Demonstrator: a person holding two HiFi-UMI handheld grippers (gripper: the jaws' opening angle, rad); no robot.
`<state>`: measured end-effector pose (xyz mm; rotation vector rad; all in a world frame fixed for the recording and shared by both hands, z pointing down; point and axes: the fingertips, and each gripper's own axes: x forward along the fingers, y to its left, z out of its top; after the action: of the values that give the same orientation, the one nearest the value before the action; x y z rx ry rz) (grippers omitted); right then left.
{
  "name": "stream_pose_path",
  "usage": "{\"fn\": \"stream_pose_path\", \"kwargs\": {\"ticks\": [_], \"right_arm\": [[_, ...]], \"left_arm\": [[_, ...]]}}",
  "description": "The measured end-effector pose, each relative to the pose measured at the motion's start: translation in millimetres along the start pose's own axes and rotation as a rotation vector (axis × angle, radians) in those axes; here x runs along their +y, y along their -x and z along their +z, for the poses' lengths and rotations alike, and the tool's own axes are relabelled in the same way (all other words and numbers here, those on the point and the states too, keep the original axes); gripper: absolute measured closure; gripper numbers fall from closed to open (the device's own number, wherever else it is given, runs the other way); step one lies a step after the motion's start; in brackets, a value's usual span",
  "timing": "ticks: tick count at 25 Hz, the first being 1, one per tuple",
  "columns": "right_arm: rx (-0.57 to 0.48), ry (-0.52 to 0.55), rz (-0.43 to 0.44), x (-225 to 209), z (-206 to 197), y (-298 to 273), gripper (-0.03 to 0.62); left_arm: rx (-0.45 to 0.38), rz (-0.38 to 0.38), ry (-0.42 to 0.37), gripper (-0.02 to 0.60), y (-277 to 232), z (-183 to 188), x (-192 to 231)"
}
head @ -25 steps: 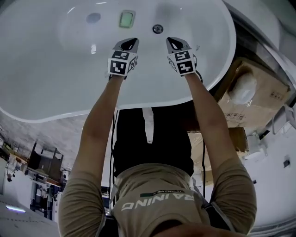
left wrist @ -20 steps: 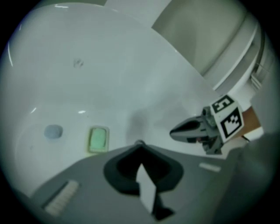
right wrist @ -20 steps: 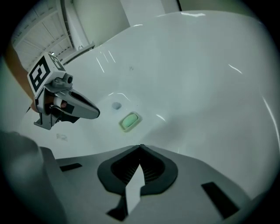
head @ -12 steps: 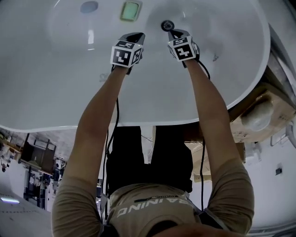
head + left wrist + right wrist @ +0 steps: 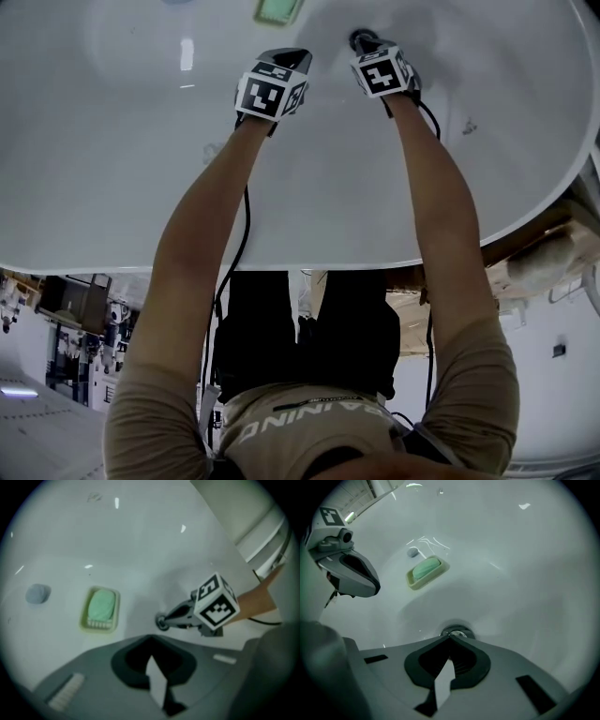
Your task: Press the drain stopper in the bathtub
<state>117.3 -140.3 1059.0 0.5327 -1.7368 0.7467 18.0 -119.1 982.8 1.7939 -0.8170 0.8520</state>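
The right gripper (image 5: 450,638) has its jaws brought together with nothing between them, and their joined tip sits right at the metal drain stopper (image 5: 456,632) in the floor of the white bathtub (image 5: 112,187); whether the tip actually touches the stopper is hard to tell, since the jaws cover its near half. The left gripper (image 5: 150,639), jaws likewise closed and empty, hangs just beside the right one above the tub floor, apart from the stopper. Farther along the floor, toward the tub's far end, lies a pale soap dish (image 5: 427,572) holding a green soap bar (image 5: 101,605), and beyond it a small blue-grey round object (image 5: 37,593)
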Motion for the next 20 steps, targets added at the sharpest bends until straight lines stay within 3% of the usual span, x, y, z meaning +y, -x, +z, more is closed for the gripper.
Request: {"fn": "stream_pose_path", "kwargs": {"ticks": [8,15,20], "right_arm": [[0.028,-0.053,-0.066,-9,-9,-12,0.585],[0.086,-0.156,-0.067,-14,-12,-14,0.585],[0.107,-0.101,-0.083,-12,-6,-16,0.585]], "left_arm": [[0.031,-0.027,-0.066,0.58,-3,-16,1],[0.028,-0.02,-0.042,0.58,-5,-22,10],[0.021,-0.024,-0.078,0.58,-8,-16,13]]}}
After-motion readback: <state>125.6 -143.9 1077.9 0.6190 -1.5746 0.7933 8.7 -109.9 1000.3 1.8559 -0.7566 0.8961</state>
